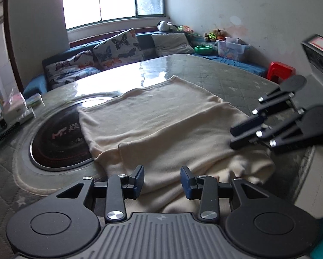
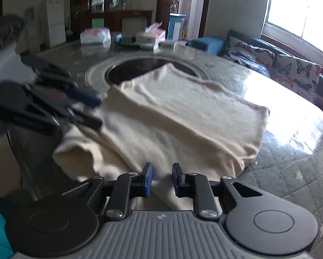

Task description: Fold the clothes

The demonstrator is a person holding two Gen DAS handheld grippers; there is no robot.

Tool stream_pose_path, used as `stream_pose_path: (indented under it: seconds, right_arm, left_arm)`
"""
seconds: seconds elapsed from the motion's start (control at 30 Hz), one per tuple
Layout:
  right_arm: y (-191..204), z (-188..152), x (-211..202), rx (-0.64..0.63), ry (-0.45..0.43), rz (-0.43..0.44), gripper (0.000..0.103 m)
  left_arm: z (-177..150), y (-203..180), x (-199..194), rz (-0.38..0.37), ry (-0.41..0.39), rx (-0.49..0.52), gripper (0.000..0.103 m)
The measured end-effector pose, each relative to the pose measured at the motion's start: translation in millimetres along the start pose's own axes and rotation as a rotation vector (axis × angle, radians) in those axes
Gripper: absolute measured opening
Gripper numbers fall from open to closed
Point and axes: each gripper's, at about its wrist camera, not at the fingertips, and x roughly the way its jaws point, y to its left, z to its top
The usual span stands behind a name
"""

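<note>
Meanwhile both claws gape: left claw (image 1: 162, 181), right claw (image 2: 162, 180) over cream garment (image 1: 161, 127); clear bin (image 1: 231, 48) holds toys

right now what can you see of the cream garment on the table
The cream garment looks like soft knit, lying mostly flat and partly folded on the quilted table cover. One corner overlaps the round black cooktop. The near end is bunched into rumpled folds. Both grippers, left and right, are open above that near end, gripping nothing.

A folded garment (image 1: 161, 125) is laid on the table (image 1: 215, 73), partly over the round plate (image 1: 58, 142); pillows (image 1: 118, 49) are behind.
</note>
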Motion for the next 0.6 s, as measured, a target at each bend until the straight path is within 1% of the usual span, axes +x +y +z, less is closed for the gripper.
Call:
stream_pose_path:
  seconds: [0.07,0.2,0.27,0.3,0.33,0.4,0.47,0.5,0.53,0.6]
  right_arm:
    - [-1,-1,-2,0.004,0.001,0.001,0.022]
    - [-1,-2,-7,0.006,0.002,0.000,0.034]
    - [1,-3,-13,-0.018,0.004,-0.010,0.038]
    - [2,-3,-16,-0.030,0.005,-0.014,0.042]
    - [2,-4,-18,-0.042,0.007,-0.017,0.045]
    - [4,-5,-22,-0.066,0.015,-0.022,0.045]
    - [7,-8,-25,-0.098,0.032,-0.028,0.048]
    - [8,-10,-27,-0.111,0.039,-0.032,0.052]
    - [9,-12,-29,-0.128,0.046,-0.037,0.055]
    - [12,-16,-33,-0.157,0.050,-0.040,0.055]
  left_arm:
    - [-5,-3,-10,0.001,-0.001,0.044,0.045]
    - [-19,-14,-25,0.008,-0.004,0.174,0.045]
    - [-25,-20,-28,0.000,-0.011,0.225,0.045]
    - [-27,-23,-28,-0.003,-0.013,0.244,0.045]
    - [-29,-26,-26,-0.006,-0.012,0.262,0.045]
    - [-33,-33,-21,-0.010,-0.018,0.294,0.045]
    - [-34,-38,-19,-0.011,-0.032,0.326,0.045]
    - [-35,-40,-19,-0.010,-0.040,0.339,0.045]
    - [-34,-38,-20,-0.014,-0.039,0.337,0.045]
    - [-34,-35,-22,-0.021,-0.039,0.326,0.045]
